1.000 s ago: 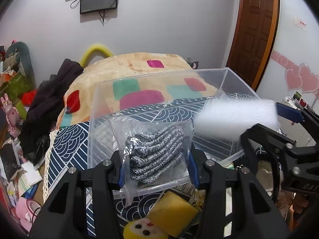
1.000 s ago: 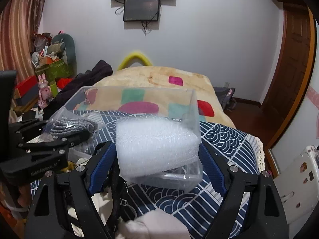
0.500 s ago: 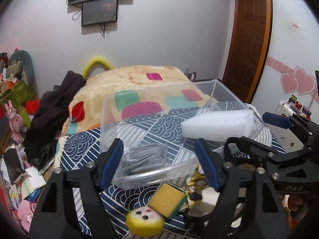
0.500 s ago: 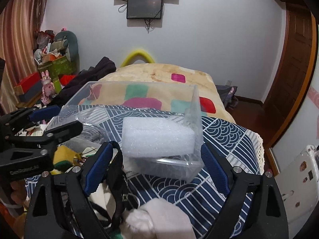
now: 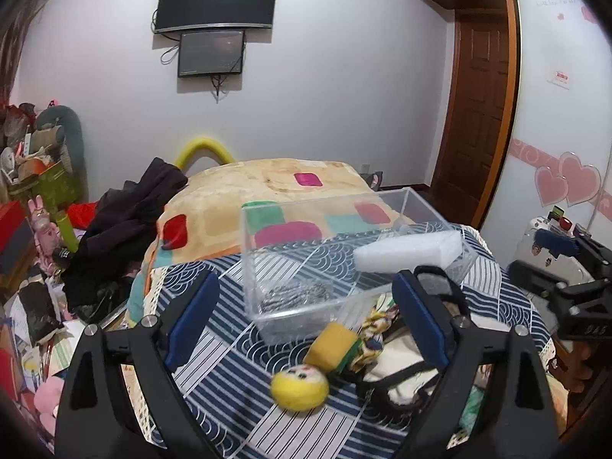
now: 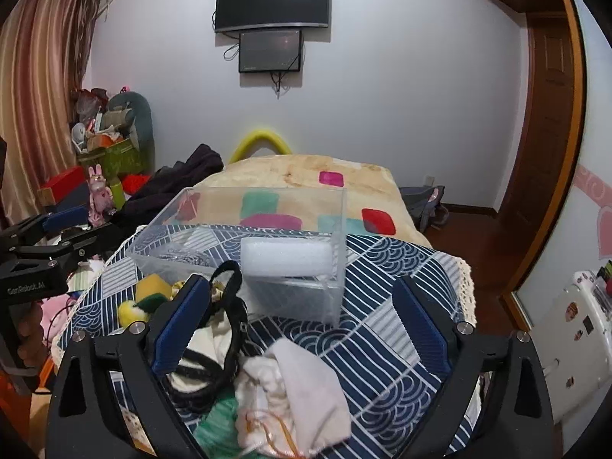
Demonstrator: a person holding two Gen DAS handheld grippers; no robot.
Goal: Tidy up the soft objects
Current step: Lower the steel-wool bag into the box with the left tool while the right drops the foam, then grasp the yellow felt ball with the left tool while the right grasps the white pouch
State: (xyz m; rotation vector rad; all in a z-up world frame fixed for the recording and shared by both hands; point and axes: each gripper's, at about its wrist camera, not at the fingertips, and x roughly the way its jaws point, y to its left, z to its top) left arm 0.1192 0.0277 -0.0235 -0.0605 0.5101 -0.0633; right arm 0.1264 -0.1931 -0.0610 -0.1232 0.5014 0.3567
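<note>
On patterned tablecloth (image 5: 237, 359): clear bin (image 5: 344, 252); bed (image 6: 306, 176) behind; left gripper (image 5: 306, 317) and right gripper (image 6: 302, 321) fingers spread, empty.

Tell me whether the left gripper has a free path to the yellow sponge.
Probably yes. The left gripper is open and holds nothing, and the yellow sponge lies uncovered on the cloth between its fingers, just outside the clear box. Only the yellow toy lies close by.

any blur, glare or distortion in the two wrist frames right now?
Left wrist: strong fisheye bowing with dark corners, door frame curved; yellow plush ball slightly soft, clear box sharp with faint see-through reflections. Right wrist: same bowing, TV curved with mild glare; white cloth near the lens soft; even indoor light, no hard shadows.
</note>
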